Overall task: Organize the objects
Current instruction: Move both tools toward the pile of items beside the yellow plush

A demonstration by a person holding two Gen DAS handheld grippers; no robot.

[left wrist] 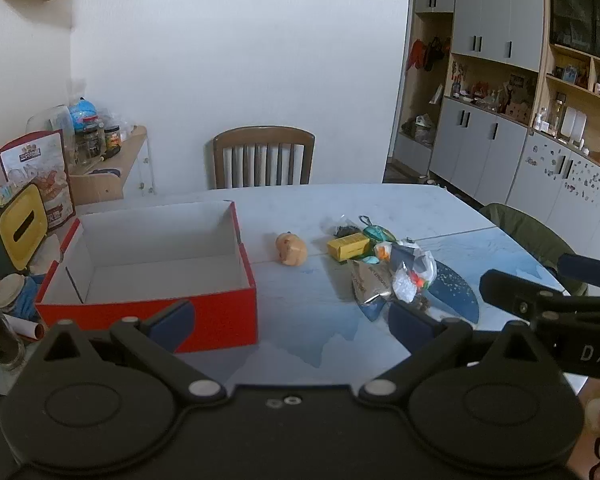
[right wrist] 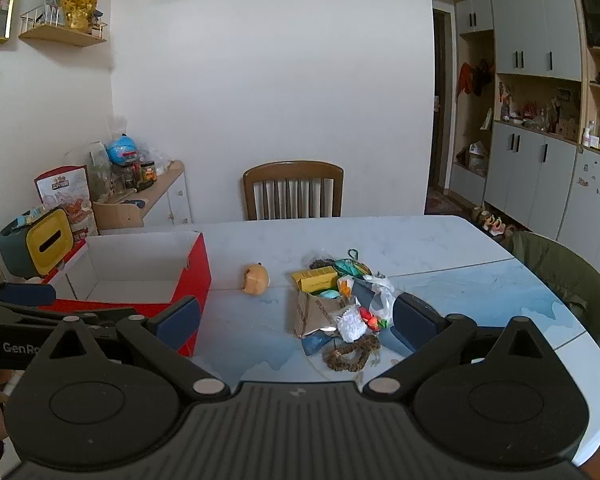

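An open red box [left wrist: 148, 312] with a white inside stands empty on the table's left, also in the right wrist view [right wrist: 192, 280]. A small tan toy [left wrist: 291, 249] [right wrist: 256, 279] lies beside it. Right of the toy is a pile of small objects [left wrist: 384, 268] [right wrist: 340, 300]: a yellow carton [left wrist: 348, 247] [right wrist: 315, 279], plastic bags, a brown paper packet and a brown ring [right wrist: 350, 354]. My left gripper [left wrist: 292, 324] is open and empty, near the box's front right corner. My right gripper [right wrist: 296, 320] is open and empty, just short of the pile.
A wooden chair [left wrist: 263, 158] stands at the table's far side. A green-backed chair [right wrist: 572, 280] is at the right. A yellow and dark tissue box [left wrist: 20, 228], a snack bag and clutter sit left of the red box. Cabinets line the right wall.
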